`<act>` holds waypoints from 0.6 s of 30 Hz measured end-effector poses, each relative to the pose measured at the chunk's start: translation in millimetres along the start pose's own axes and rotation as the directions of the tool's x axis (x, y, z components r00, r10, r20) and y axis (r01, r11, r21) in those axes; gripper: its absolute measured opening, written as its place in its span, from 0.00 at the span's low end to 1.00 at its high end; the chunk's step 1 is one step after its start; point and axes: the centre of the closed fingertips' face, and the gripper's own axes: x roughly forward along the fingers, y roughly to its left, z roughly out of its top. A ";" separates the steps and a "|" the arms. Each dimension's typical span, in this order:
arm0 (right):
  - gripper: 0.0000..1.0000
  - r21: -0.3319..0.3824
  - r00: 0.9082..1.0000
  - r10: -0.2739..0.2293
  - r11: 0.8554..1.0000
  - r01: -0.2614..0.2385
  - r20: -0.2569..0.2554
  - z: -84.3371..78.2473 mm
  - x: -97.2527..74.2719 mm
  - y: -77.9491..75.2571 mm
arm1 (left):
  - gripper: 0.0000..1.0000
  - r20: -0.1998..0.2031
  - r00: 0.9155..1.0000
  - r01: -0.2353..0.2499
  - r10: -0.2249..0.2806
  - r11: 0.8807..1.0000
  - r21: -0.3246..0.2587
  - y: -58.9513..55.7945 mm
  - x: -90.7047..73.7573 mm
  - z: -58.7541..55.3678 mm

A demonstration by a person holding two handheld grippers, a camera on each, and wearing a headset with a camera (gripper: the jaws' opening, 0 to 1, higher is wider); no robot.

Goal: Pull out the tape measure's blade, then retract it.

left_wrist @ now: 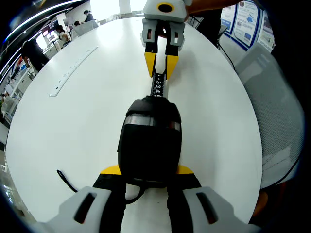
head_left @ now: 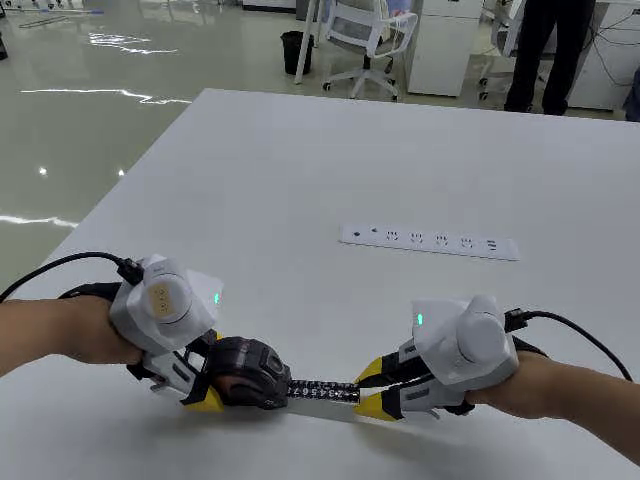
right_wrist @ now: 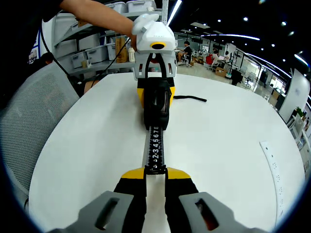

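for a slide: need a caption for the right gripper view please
Right gripper pinches the black numbered blade drawn from the black tape measure case in the left gripper.

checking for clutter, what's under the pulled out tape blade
Bare white table lies under the blade. The strip beneath its tip is hidden by the right gripper.

I can read white numerals on the black blade (right_wrist: pixel 155 145) of the tape measure (right_wrist: pixel 156 104): in the right gripper view they run 2, 3, 4, 5, 6, 7, 8 along the drawn-out stretch. In the left gripper view I make out just 2, 3, 4 on it, and the posters (left_wrist: pixel 248 17) behind are too blurred to read.
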 end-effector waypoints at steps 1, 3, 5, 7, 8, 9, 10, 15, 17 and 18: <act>0.12 0.000 1.000 0.001 1.000 -0.001 -0.001 -0.3 -0.1 0.0 | 0.27 0.000 1.000 0.000 0.000 1.000 0.000 0.0 0.0 0.0; 0.12 0.000 1.000 0.001 1.000 -0.001 -0.002 -1.0 -0.4 -0.1 | 0.27 -0.001 1.000 -0.001 0.001 1.000 0.000 0.0 0.0 -0.1; 0.12 0.001 1.000 0.003 1.000 -0.003 -0.003 -1.5 -0.7 0.3 | 0.27 -0.002 1.000 -0.002 0.002 1.000 0.002 -0.2 -0.2 -0.1; 0.12 0.003 1.000 0.004 1.000 -0.004 -0.003 -2.1 -1.4 0.5 | 0.27 -0.002 1.000 -0.002 0.002 1.000 0.002 -0.5 -0.3 0.0; 0.12 0.002 1.000 0.004 1.000 -0.004 -0.003 -2.3 -1.7 0.4 | 0.27 -0.002 1.000 -0.003 0.003 1.000 0.002 -0.6 -0.3 -0.1; 0.12 0.003 1.000 0.005 1.000 -0.005 -0.003 -2.5 -2.0 0.8 | 0.27 -0.002 1.000 -0.003 0.003 1.000 0.001 -0.9 -0.4 0.0; 0.12 0.004 1.000 0.006 1.000 -0.006 -0.004 -2.7 -2.2 1.0 | 0.27 -0.002 1.000 -0.003 0.003 1.000 0.001 -1.0 -0.4 0.1; 0.12 0.003 1.000 0.006 1.000 -0.006 -0.004 -3.8 -3.6 1.1 | 0.27 -0.001 1.000 -0.003 0.003 1.000 0.001 -1.5 -0.6 0.4; 0.12 0.004 1.000 0.006 1.000 -0.006 -0.004 -4.2 -4.0 1.1 | 0.27 -0.001 1.000 -0.003 0.003 1.000 0.001 -1.5 -0.5 0.4; 0.12 0.004 1.000 0.006 1.000 -0.006 -0.004 -4.4 -4.2 1.0 | 0.27 -0.001 1.000 -0.003 0.003 1.000 0.001 -1.4 -0.5 0.4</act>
